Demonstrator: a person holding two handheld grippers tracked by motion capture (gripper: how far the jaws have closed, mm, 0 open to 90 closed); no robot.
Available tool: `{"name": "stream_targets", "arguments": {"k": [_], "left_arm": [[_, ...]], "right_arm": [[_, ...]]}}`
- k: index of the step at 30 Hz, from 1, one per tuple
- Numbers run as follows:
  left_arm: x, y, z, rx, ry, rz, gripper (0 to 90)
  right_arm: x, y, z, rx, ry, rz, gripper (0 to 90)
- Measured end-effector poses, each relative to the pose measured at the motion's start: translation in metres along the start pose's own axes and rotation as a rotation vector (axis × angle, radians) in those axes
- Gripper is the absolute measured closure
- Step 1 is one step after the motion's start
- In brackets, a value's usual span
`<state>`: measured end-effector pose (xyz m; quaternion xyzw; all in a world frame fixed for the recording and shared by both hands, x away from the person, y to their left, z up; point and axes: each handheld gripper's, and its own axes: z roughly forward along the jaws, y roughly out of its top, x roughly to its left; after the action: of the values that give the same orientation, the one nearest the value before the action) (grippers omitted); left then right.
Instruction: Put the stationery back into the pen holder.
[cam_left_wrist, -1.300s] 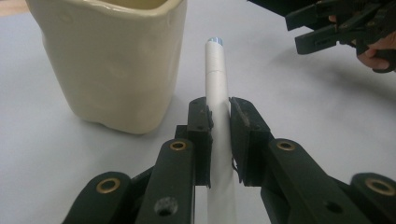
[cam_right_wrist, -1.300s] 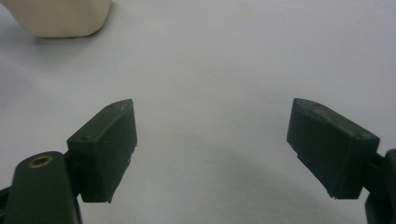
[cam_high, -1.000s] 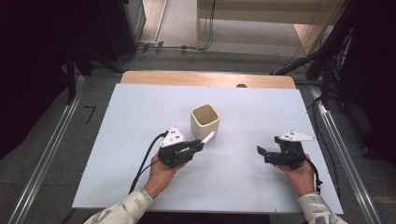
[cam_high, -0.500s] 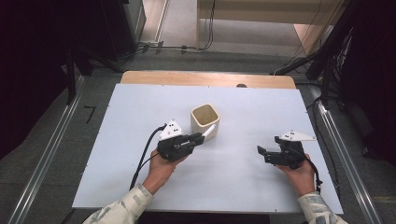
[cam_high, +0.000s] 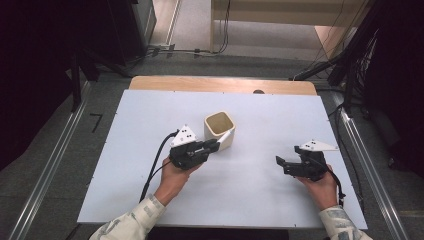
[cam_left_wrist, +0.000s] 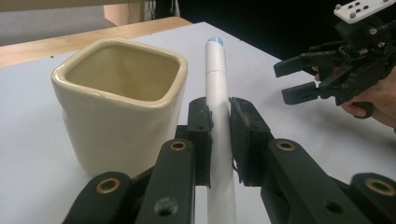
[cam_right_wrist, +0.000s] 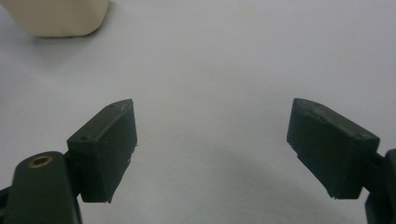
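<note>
One cream, square-mouthed ceramic cup (cam_high: 219, 130) is standing on one white rectangular table top (cam_high: 250, 200), and one slim white cylindrical pen or marker (cam_left_wrist: 219, 116), possibly with a pale blue tip, though that end is looking blurred, is lying beside it. Two black two-jaw grippers are showing, the left gripper (cam_high: 216, 145) and the right gripper (cam_high: 280, 163), each carrying one white three-cornered plate. Two hands in patterned sleeves are holding them, one apiece.

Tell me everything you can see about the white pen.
The white pen is a slim, smooth, plastic-looking cylinder with a pale blue far tip and a seam partway along. The left tool clamps it mid-barrel, pointing away beside the cream square cup, tip about level with the rim, not inside.
</note>
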<state>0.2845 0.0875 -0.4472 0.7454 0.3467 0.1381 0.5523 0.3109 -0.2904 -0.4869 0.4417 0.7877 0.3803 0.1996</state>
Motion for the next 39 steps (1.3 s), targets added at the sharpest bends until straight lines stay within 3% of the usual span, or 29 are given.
{"name": "stream_targets", "arguments": {"k": [17,39], "left_arm": [[0.003,0.018,0.006,-0.011,0.014,-0.019,79.4],[0.017,0.041,0.021,-0.016,0.079,-0.026,79.4]], "right_arm": [[-0.001,0.0,0.0,-0.002,0.0,0.005,14.2],[-0.001,0.0,0.0,-0.002,0.002,0.004,14.2]]}}
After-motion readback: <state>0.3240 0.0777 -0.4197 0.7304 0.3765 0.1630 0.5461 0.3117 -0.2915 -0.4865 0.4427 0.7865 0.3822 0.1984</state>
